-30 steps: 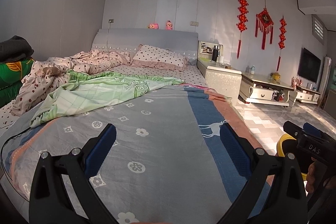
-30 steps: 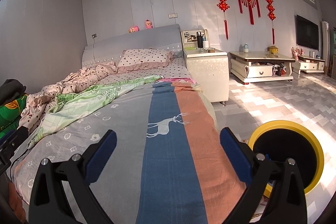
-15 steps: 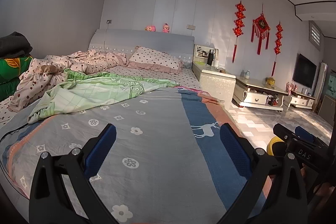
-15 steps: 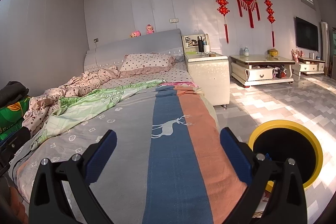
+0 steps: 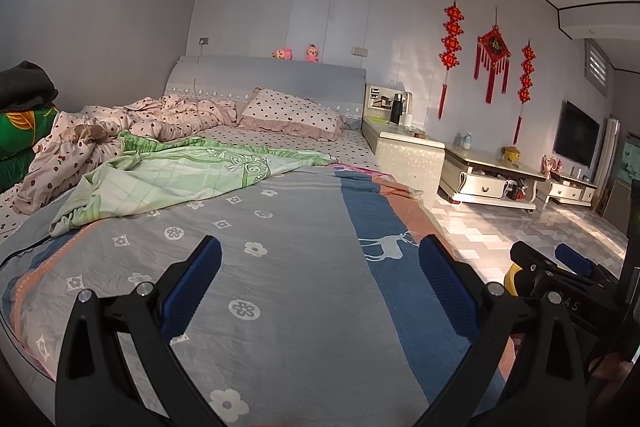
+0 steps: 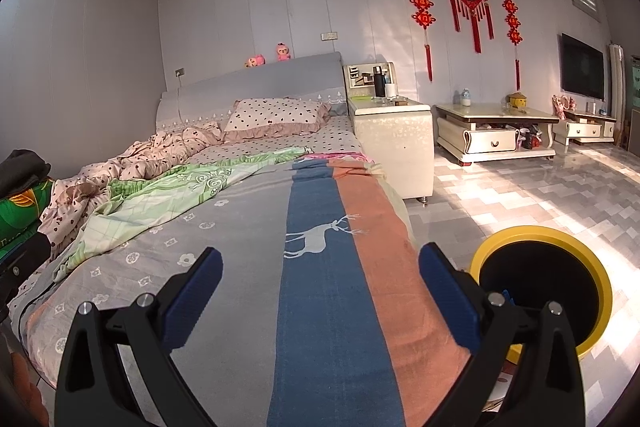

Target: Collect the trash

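Observation:
My left gripper is open and empty above the foot of the bed. My right gripper is open and empty over the bed's right side. A yellow-rimmed trash bin with a dark inside stands on the floor right of the bed, close to my right gripper's right finger. A bit of its rim shows in the left wrist view, behind the other gripper. I see no loose trash on the bedspread.
A green sheet and a pink dotted quilt lie bunched at the bed's left. A white nightstand with a dark flask, a coffee table and a wall TV stand to the right. The floor is tiled.
Both views have tilted up and pulled back a little, so more of the room and ceiling shows. Both grippers stay open and empty.

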Tool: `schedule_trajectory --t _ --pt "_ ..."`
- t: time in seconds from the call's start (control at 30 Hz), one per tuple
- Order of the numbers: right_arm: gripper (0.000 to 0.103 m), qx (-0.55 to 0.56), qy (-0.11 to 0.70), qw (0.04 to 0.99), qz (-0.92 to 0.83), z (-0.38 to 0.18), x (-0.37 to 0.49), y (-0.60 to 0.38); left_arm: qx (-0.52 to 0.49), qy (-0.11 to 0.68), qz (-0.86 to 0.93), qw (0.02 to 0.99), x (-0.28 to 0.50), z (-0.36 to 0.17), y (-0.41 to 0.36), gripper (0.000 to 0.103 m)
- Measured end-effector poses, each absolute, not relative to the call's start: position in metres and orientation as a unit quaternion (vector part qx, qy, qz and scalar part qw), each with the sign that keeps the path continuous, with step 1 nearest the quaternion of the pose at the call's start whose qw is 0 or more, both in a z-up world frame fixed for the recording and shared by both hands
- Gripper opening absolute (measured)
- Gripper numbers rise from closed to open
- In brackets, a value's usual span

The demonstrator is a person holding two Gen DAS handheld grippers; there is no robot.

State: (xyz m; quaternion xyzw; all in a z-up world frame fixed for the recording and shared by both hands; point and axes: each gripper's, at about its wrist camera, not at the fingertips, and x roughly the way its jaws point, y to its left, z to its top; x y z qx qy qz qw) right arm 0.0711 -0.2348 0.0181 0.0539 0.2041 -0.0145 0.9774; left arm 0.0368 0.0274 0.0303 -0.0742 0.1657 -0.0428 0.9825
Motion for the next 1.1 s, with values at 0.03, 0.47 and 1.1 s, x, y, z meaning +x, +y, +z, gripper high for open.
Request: schedule_trajectory --t 0.03,0.47,1.1 --pt "0.095 0.054 0.204 0.977 -0.015 0.0182 0.0712 -0.2348 -0.075 0.166 -0.044 0.982 0.0372 0.0309 0.0269 0.095" --pt "0.095 0.057 0.211 0.976 -0.017 0.0155 0.0744 -0.2376 -0.075 0.167 -0.047 0.982 0.0426 0.0323 0.0267 0.095" --pt "0.095 0.063 0.221 0.973 -0.019 0.0096 0.0767 -0.2444 -0.077 0.169 -0.051 0.981 0.0447 0.0317 0.0295 0.095"
